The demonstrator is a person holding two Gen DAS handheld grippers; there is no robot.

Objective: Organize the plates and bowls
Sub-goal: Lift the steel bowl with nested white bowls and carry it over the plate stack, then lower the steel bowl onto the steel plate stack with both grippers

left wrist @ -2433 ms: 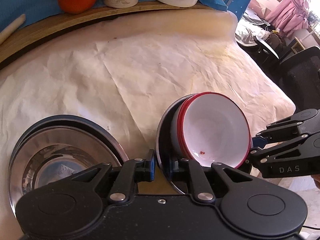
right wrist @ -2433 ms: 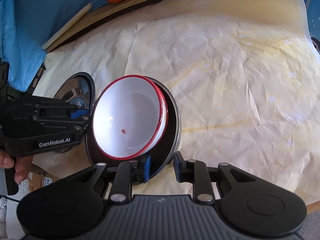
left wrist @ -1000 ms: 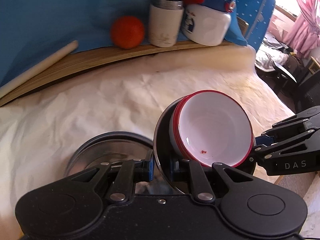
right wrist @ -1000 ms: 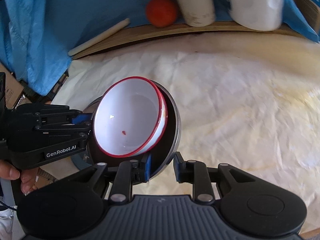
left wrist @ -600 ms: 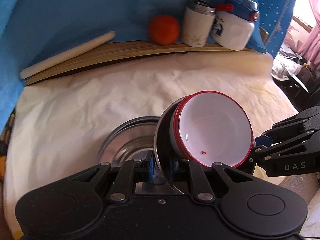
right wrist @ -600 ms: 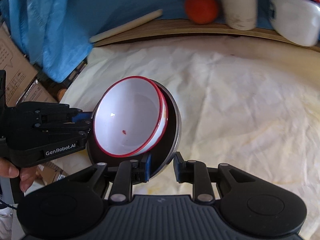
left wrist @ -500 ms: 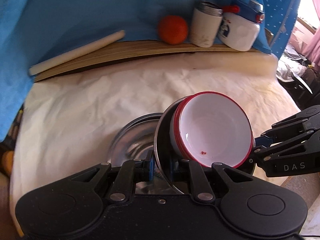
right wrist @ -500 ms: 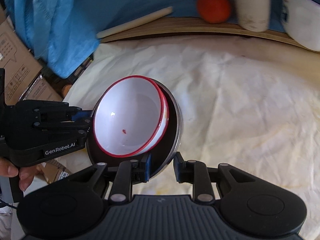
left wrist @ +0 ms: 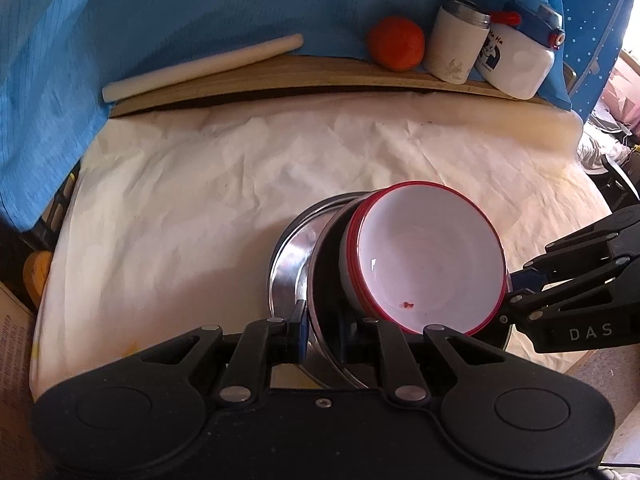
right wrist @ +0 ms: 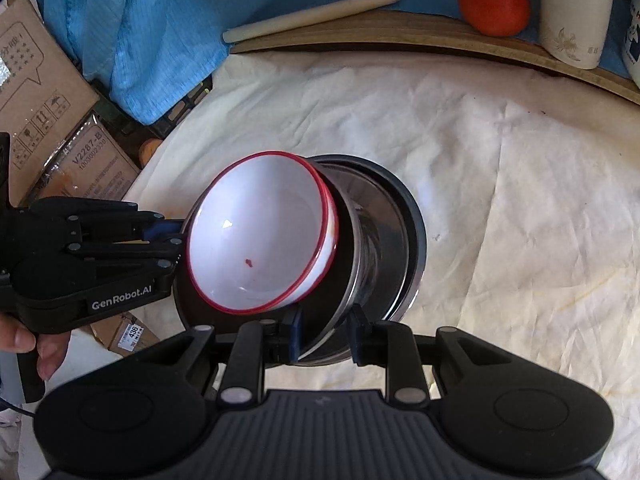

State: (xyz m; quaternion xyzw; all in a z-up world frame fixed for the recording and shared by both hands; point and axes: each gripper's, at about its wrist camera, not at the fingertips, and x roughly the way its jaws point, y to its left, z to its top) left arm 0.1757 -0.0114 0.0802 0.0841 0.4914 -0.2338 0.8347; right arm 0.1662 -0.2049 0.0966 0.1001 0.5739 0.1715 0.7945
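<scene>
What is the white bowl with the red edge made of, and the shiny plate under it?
The white bowl looks like enamel or melamine: smooth, glossy, with a bright glint and a thin red painted rim; the pictures leave open which. The shiny plate looks like stainless steel: its rim is silvery and mirror-like. It hangs above a similar metal dish on the cloth.

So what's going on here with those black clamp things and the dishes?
A person holds two hand-held grippers. The left gripper and right gripper each have their jaws shut on the rim of a dark metal plate, carried tilted with red-rimmed white bowls nested in it. It hangs over a stack of steel plates on the cloth-covered table.
</scene>
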